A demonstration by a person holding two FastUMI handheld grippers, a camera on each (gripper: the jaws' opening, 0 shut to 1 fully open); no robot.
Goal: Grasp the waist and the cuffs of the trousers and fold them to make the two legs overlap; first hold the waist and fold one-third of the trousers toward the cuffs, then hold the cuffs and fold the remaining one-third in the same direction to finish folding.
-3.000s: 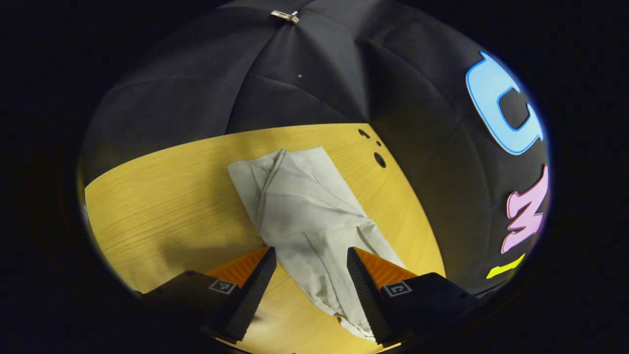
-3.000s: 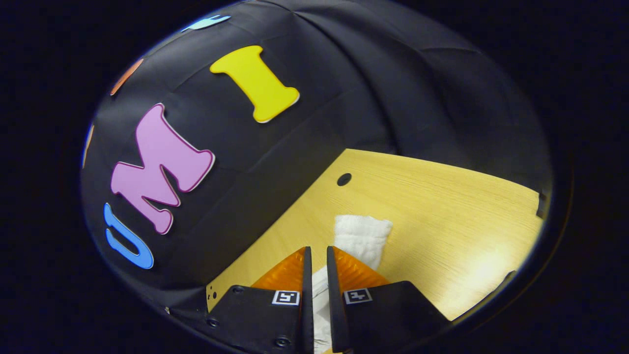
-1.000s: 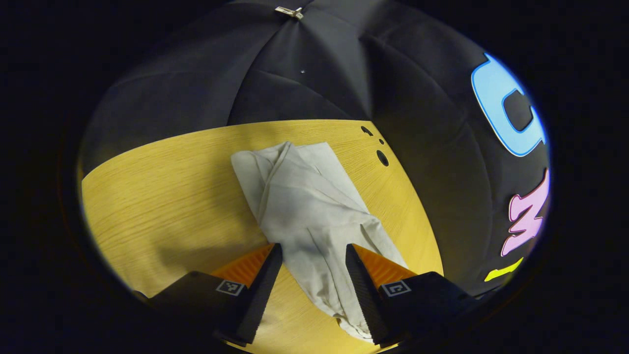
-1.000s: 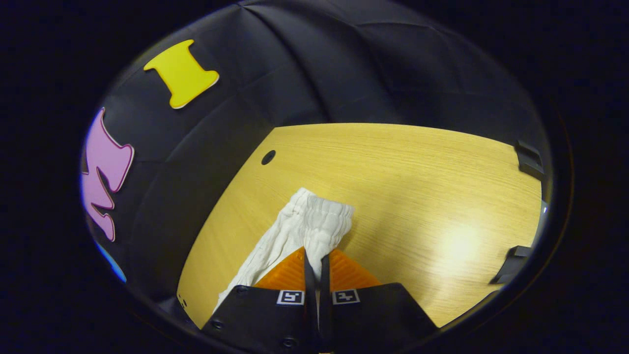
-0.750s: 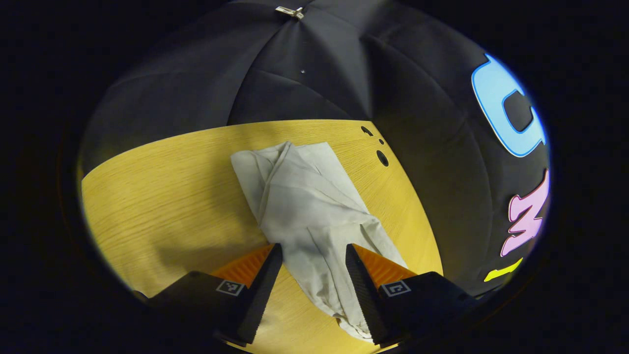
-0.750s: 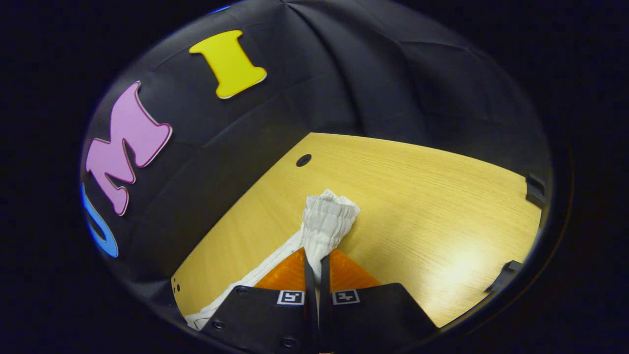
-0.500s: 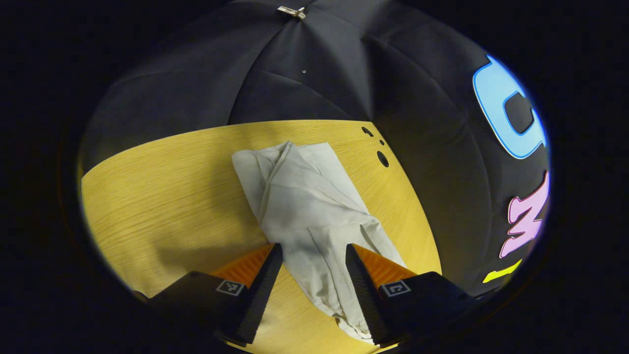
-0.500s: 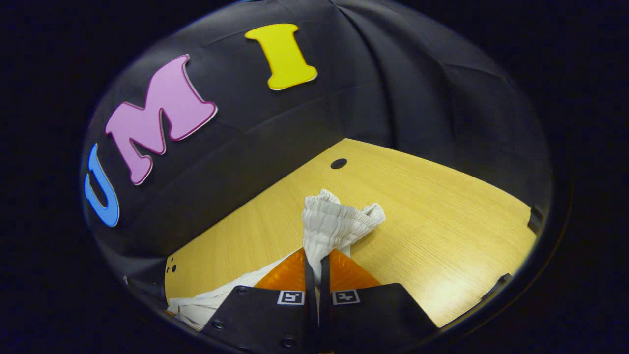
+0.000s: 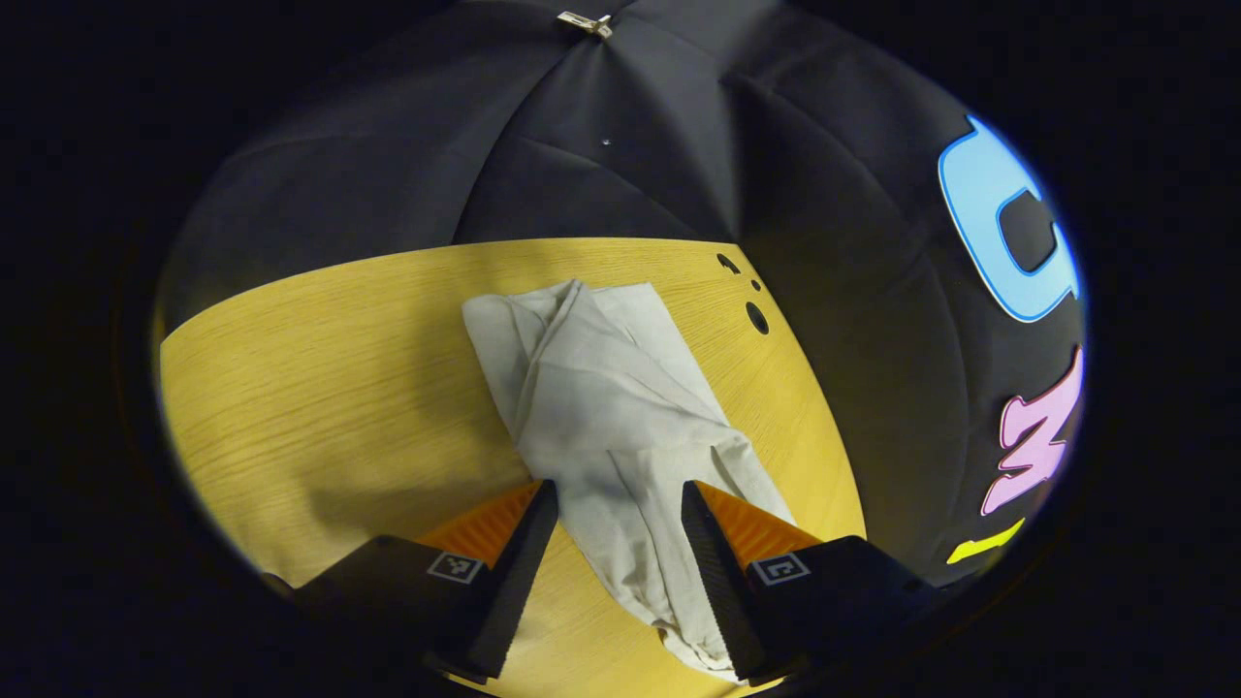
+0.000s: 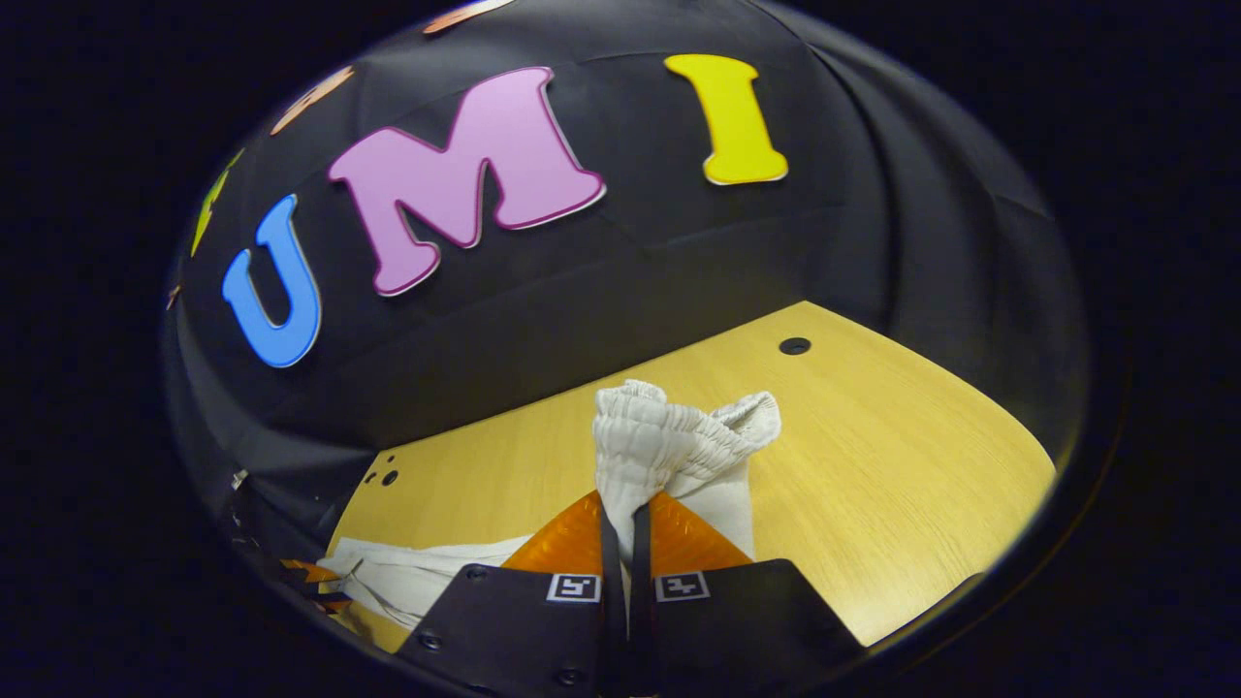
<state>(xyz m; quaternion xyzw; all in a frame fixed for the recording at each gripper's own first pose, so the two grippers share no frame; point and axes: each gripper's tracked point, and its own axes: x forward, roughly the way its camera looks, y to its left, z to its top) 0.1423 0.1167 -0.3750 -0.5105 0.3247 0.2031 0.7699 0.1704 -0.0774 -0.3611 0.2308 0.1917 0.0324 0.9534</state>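
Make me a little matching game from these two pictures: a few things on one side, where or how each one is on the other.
Things:
1. left gripper
2. right gripper
3. trousers' waistband
4. round hole

States:
A. bunched up, lifted off the table
B. open, a finger either side of the cloth
C. in the wooden table, beyond the cloth
D. shut on cloth

Pairs: 1-B, 2-D, 3-A, 4-C

The trousers (image 9: 606, 407) are pale off-white cloth, lying long and creased on the wooden table (image 9: 320, 388), their far end flat and squared off. The gathered, ribbed waist (image 10: 669, 436) is lifted and bunched upright, with the rest of the cloth trailing down to the tabletop.
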